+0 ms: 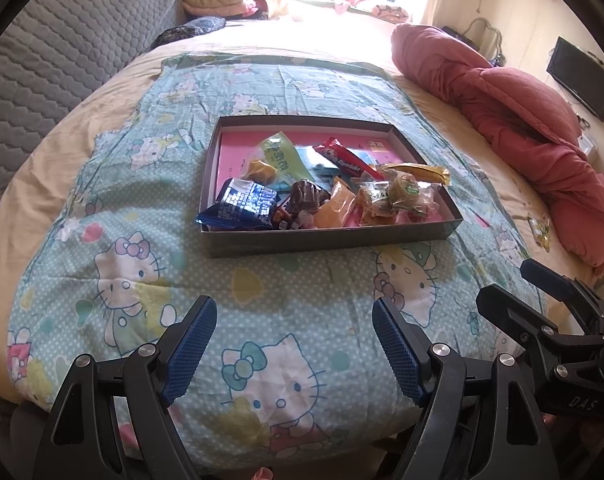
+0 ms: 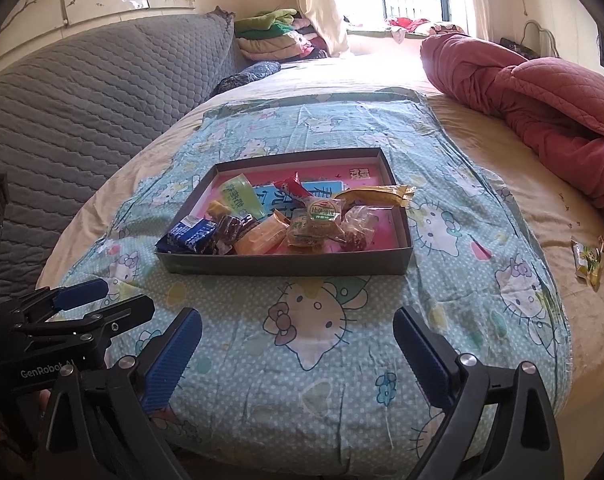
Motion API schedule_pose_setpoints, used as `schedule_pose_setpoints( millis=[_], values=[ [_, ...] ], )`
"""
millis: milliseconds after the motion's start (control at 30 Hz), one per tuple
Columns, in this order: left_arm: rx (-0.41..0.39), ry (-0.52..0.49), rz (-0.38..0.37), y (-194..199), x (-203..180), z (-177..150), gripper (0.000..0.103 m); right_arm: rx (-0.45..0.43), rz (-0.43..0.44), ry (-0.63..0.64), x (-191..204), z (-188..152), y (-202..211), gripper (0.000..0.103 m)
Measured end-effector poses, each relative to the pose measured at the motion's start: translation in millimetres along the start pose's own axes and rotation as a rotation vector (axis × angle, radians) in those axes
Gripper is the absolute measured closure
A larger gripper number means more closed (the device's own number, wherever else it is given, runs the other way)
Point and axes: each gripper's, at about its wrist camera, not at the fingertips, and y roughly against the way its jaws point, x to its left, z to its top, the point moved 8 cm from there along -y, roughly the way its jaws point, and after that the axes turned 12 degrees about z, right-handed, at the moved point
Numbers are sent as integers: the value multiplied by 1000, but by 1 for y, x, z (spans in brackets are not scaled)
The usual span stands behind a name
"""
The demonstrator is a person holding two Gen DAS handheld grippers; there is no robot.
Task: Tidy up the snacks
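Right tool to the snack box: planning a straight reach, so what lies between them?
Only bare cartoon-cat sheet lies between the open right tool and the box; the right wrist view shows it.

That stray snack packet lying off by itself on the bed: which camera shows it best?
The right wrist view: the stray snack packet lies unobstructed on bare sheet. In the left wrist view, it sits small, squeezed near the red quilt.

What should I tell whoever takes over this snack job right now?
Left tool: open, empty, above the cartoon-print cloth.
Right tool: open, empty, beside it.
Shallow box sits on the cloth; nearly all the snacks lie piled at its near end, the blue packet overhanging the near left corner.
One yellow-green packet lies loose on the bed, right of the cloth.
Left: fetch that packet, possibly tidy the pile.
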Motion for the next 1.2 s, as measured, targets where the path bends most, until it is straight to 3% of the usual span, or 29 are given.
schedule_pose_setpoints(
  millis=[1200],
  values=[
    [-27,3,-9,4,-1,2,22,10,6,18,2,-2,-2,6]
  ],
)
